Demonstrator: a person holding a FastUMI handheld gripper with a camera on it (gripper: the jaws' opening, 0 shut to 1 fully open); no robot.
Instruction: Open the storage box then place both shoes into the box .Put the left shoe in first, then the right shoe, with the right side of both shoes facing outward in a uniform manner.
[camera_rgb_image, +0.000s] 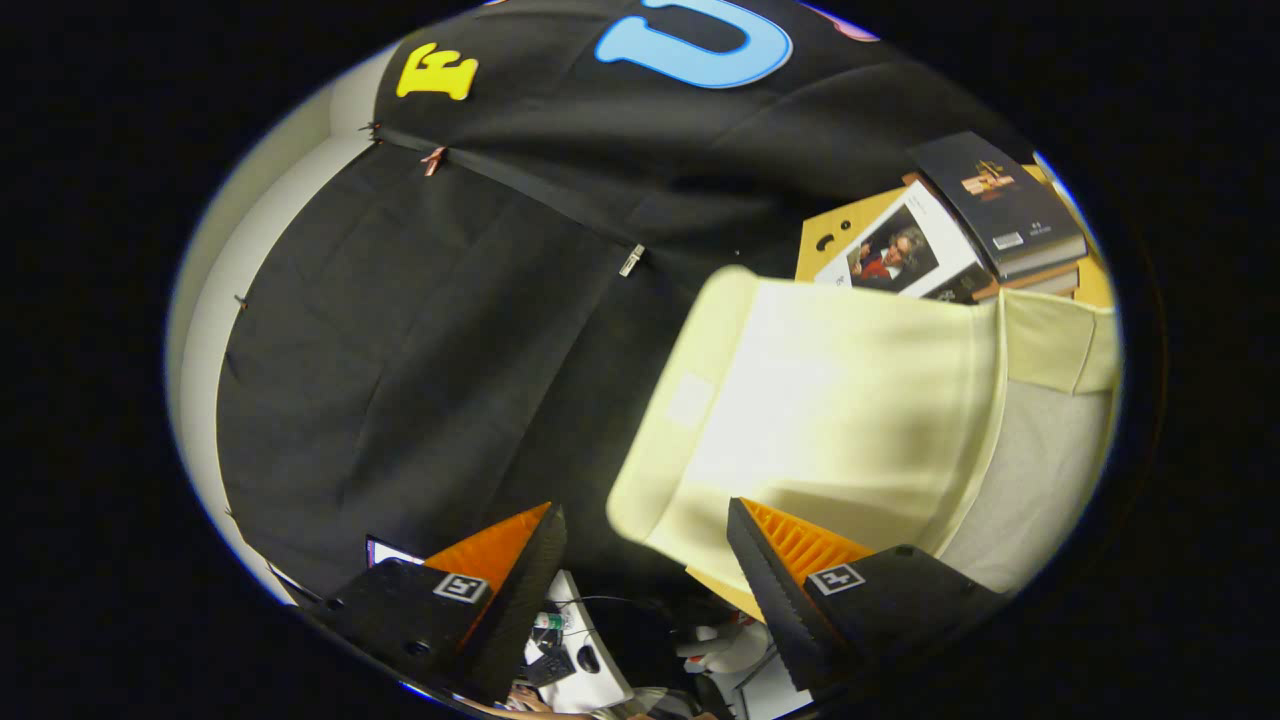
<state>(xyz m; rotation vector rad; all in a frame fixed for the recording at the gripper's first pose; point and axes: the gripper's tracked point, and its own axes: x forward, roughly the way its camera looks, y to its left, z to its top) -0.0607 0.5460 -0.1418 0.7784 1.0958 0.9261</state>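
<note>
The fingers (645, 570) are held apart and empty, and the pale box (830, 420) is seen just ahead toward the right finger, its lid apparently raised, with books (960, 230) beyond.

The storage box (840, 420) sits just ahead of the spread fingers (540, 570), books (990, 215) beyond it.

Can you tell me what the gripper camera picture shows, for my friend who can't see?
The gripper has its two fingers open and empty, with the pale cream storage box lid just ahead of them, swung up. Beyond the lid, books lie stacked on a wooden surface.
</note>
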